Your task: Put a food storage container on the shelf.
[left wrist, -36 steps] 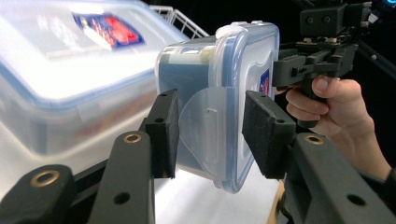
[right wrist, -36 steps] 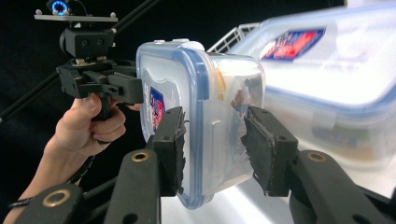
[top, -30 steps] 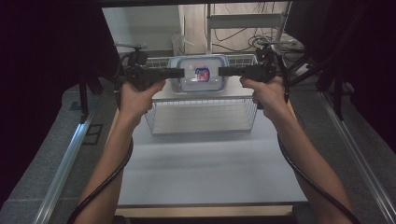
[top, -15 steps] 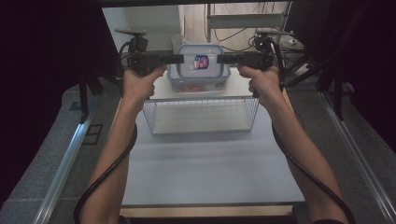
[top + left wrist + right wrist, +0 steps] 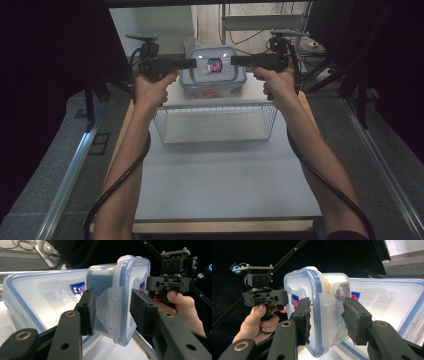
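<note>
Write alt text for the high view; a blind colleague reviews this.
Two hand-held grippers, left gripper and right gripper, clamp a small lidded container from opposite sides above a larger container on a wire rack on the table.

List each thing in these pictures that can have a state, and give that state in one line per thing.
Small lidded container: lid on, lifted, gripped at both ends.
Large lidded container: lid on, resting on the wire rack.
Wire rack: upright on the table.
Left gripper: shut on the small container.
Right gripper: shut on it too.
</note>
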The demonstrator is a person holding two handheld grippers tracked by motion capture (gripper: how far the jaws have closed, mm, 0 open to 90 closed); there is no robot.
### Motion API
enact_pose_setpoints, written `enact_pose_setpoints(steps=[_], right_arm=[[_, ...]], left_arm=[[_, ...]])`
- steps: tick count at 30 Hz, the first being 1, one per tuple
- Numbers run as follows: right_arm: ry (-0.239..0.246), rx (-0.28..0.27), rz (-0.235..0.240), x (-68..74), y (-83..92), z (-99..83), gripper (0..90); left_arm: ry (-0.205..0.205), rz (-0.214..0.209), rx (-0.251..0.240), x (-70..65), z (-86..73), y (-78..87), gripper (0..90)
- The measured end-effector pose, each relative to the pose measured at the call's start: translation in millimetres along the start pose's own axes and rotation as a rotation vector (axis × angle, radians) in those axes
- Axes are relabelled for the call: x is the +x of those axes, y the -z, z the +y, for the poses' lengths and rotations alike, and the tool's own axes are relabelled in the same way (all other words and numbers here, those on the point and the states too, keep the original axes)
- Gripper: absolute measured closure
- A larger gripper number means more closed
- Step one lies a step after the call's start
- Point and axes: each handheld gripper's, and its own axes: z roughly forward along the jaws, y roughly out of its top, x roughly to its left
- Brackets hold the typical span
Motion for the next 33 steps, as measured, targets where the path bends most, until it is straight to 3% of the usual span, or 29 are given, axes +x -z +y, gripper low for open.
enact_pose_setpoints(steps=[8,9,10,11,12,13,14,15,22,29,33], right_arm=[[-0.031,0.002,0.005,-5.9,-4.2,1.1,56.5],[-0.026,-0.001,-0.009,-6.0,-4.4,1.8,55.8],[-0.026,-0.001,-0.009,-6.0,-4.4,1.8,55.8],[0.010,0.014,-0.048,-4.3,-5.3,2.8,57.6],[0.010,0.014,-0.048,-4.3,-5.3,2.8,57.6],[0.025,0.021,-0.078,-1.6,-7.2,3.0,55.4],[0.025,0.021,-0.078,-1.6,-7.2,3.0,55.4],[0.038,0.025,-0.113,-1.4,-9.1,3.3,53.7],[0.030,0.006,-0.095,-5.4,-7.7,3.4,55.4],[0.057,0.006,-0.106,-2.5,-8.0,2.1,52.6],[0.092,-0.002,-0.113,-0.1,-5.8,0.5,52.0]], left_arm=[[-0.005,0.017,-0.009,0.8,0.7,-1.6,56.2],[-0.024,0.046,-0.012,-1.7,0.7,-2.5,55.8],[-0.024,0.046,-0.012,-1.7,0.7,-2.5,55.3],[-0.065,0.116,-0.002,-6.2,0.8,-4.3,56.2],[-0.065,0.116,-0.002,-6.2,0.8,-4.3,57.4],[-0.081,0.155,0.007,-7.8,0.7,-6.7,54.8],[-0.081,0.155,0.007,-7.8,0.7,-6.7,57.2],[-0.079,0.155,0.002,-7.1,0.7,-7.1,56.4],[-0.062,0.140,-0.014,-3.0,0.3,-7.5,57.3],[-0.105,0.154,-0.038,-8.6,-2.2,-6.4,52.9],[-0.142,0.172,-0.050,-14.4,-8.0,-1.4,58.3]])
